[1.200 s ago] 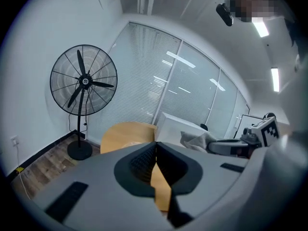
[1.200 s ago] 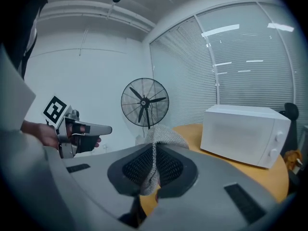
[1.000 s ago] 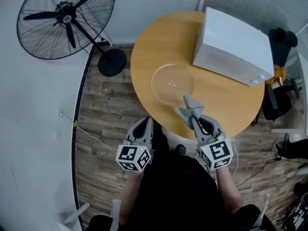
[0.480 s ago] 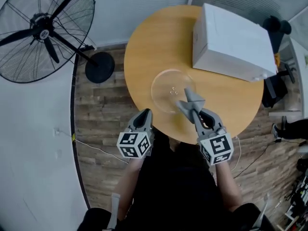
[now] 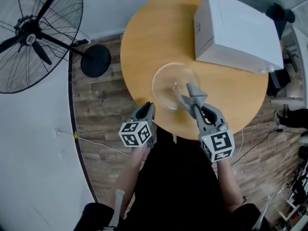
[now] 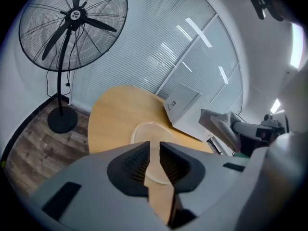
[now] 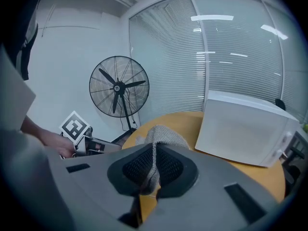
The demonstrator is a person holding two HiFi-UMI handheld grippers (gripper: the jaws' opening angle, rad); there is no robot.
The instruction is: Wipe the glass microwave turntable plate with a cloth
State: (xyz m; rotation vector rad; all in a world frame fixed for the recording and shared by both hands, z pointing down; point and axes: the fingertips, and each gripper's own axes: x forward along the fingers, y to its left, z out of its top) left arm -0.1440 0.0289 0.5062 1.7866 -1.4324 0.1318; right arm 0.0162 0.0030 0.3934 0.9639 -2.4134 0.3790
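Right hand-held gripper point(image 5: 197, 110) clamps the cloth point(image 5: 191, 96) lengthwise, tip over the plate point(image 5: 166, 85).

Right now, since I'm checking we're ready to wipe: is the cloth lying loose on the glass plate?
No, the grey cloth is pinched between the jaws of the right gripper.

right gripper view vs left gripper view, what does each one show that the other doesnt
Only the right gripper view: the right gripper shut on the cloth, close up, and a hand. Only the left gripper view: the plate in full, and the left gripper, whose jaws have just been opening with nothing between them. Both: the fan, table, microwave and cloth.
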